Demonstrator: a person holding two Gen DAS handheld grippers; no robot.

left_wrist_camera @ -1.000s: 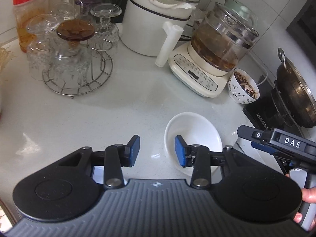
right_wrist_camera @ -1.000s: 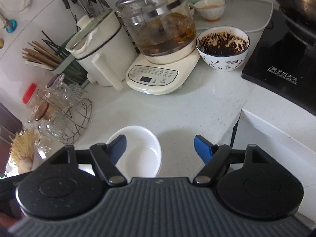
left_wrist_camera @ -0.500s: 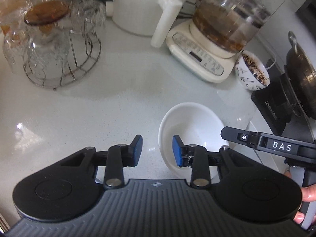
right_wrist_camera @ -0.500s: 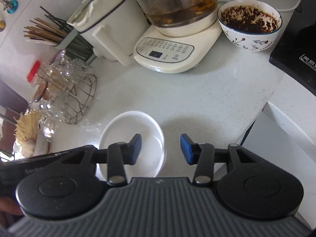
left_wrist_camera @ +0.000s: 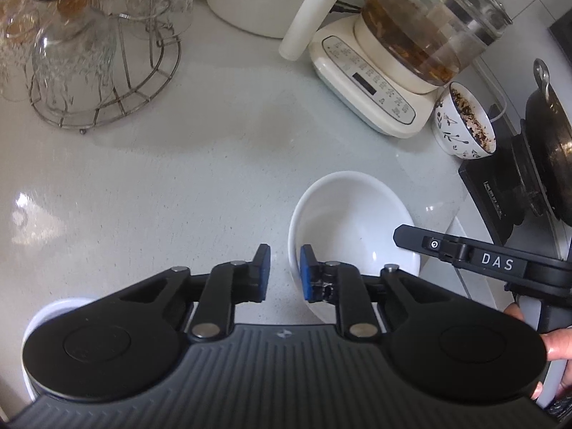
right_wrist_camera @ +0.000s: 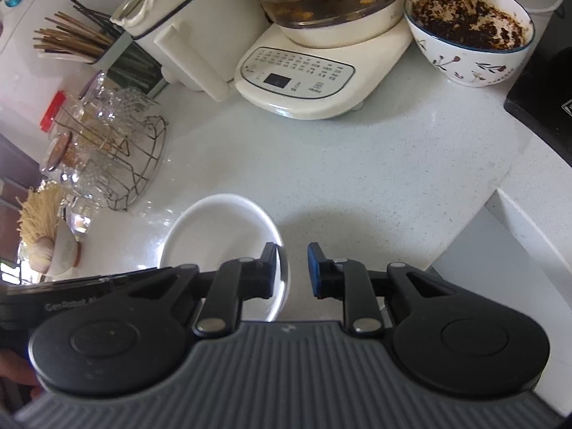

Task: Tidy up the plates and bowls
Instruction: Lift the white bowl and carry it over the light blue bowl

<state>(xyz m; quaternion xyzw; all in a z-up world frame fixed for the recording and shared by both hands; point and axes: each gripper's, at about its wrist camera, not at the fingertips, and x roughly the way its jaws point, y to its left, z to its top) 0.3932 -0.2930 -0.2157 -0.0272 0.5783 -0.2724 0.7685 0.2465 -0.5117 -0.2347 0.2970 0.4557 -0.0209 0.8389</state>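
An empty white bowl sits on the pale counter; it also shows in the right wrist view. My left gripper straddles the bowl's left rim with a narrow gap, one pad inside and one outside. My right gripper straddles the bowl's right rim the same way, jaws narrowed but with a gap. The right gripper's body shows beyond the bowl in the left wrist view. A second white dish peeks out under my left gripper's body at the lower left.
A wire rack of upturned glasses stands far left. A glass kettle on a cream base, a white jug and a patterned bowl of dark bits stand behind. A black stove with a wok is at the right.
Both grippers have moved down and forward onto the white bowl's opposite rims. Both pairs of jaws have narrowed, the right one from wide open.
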